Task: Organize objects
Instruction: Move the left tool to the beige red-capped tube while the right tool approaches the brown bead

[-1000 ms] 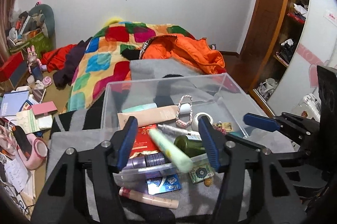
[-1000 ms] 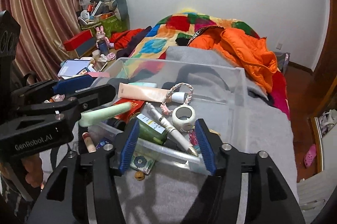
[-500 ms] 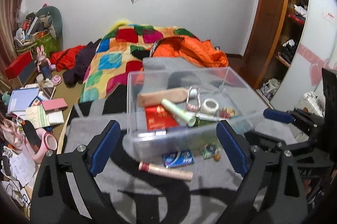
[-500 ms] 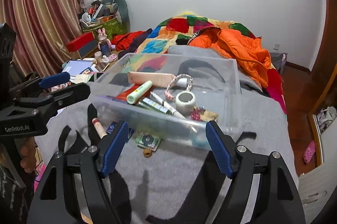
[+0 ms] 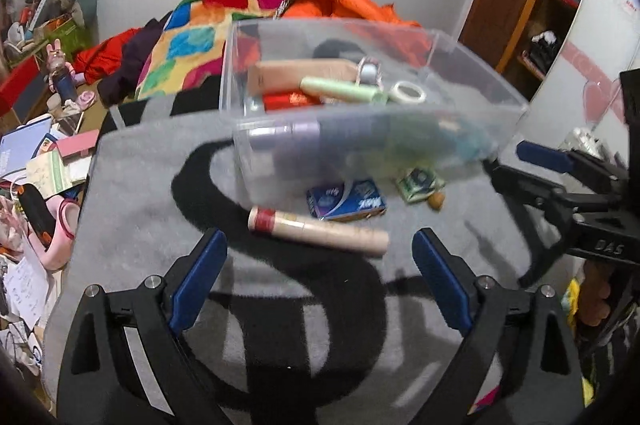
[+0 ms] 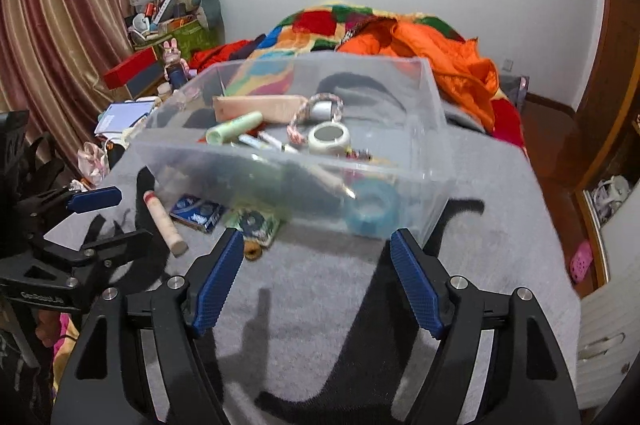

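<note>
A clear plastic box (image 5: 472, 145) (image 6: 436, 129) stands on the grey blanket and holds a pale green tube (image 5: 340, 91) (image 6: 234, 127), a tape roll (image 5: 408, 93) (image 6: 330, 139), a beige tube and other small items. In front of it lie a beige tube with a red band (image 5: 318, 231) (image 6: 164, 221), a blue packet (image 5: 346, 199) (image 6: 196, 211), a small green packet (image 5: 420, 181) (image 6: 252, 223) and a nut (image 5: 436, 200) (image 6: 252, 252). My left gripper (image 5: 318, 281) is open and empty, just short of the beige tube. My right gripper (image 6: 316, 285) is open and empty before the box.
The grey blanket (image 5: 140, 225) with a black pattern covers the bed's foot. A colourful quilt (image 6: 320, 25) and an orange jacket (image 6: 448, 61) lie behind the box. Books, boxes and clutter (image 5: 40, 153) fill the floor at left. Wooden shelves (image 5: 552, 5) stand at right.
My left gripper opened and dropped the pale green tube into the box. Both grippers have opened wide and pulled back and down from the box.
</note>
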Motion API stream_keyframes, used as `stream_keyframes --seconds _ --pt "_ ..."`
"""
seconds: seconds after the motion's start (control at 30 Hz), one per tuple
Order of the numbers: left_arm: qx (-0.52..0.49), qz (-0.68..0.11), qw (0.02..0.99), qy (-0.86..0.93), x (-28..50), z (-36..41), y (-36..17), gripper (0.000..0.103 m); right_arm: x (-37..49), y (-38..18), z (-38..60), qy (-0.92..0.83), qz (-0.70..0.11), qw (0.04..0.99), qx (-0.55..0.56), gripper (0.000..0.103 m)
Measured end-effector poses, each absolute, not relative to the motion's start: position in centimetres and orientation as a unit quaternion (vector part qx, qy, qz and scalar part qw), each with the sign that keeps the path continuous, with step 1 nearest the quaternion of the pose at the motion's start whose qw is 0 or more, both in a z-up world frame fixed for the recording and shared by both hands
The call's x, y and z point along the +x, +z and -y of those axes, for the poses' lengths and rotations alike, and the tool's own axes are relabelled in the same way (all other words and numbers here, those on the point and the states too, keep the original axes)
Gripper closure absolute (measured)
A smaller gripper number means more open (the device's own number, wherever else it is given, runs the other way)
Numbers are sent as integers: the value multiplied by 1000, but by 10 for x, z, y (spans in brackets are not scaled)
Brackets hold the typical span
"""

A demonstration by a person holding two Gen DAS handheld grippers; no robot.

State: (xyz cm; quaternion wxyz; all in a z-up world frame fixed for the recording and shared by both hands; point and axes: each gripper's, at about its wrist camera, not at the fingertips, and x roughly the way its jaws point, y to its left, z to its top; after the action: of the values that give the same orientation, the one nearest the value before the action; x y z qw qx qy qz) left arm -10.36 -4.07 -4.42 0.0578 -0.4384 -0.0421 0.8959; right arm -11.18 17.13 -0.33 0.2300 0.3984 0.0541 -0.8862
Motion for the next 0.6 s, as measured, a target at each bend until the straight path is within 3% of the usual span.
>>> stream_keyframes --seconds 0.5,0.57,0.6 --pt "-448 1 45 893 -122 27 -59 9 -110 -29 -131 -856 -103 265 431 67" --pt "-438 -2 49 898 -120 27 -58 19 -111 -34 -126 -852 -109 267 437 71" --pt "-437 -5 50 898 -120 26 -58 19 -112 -36 -125 -850 -110 268 440 74"
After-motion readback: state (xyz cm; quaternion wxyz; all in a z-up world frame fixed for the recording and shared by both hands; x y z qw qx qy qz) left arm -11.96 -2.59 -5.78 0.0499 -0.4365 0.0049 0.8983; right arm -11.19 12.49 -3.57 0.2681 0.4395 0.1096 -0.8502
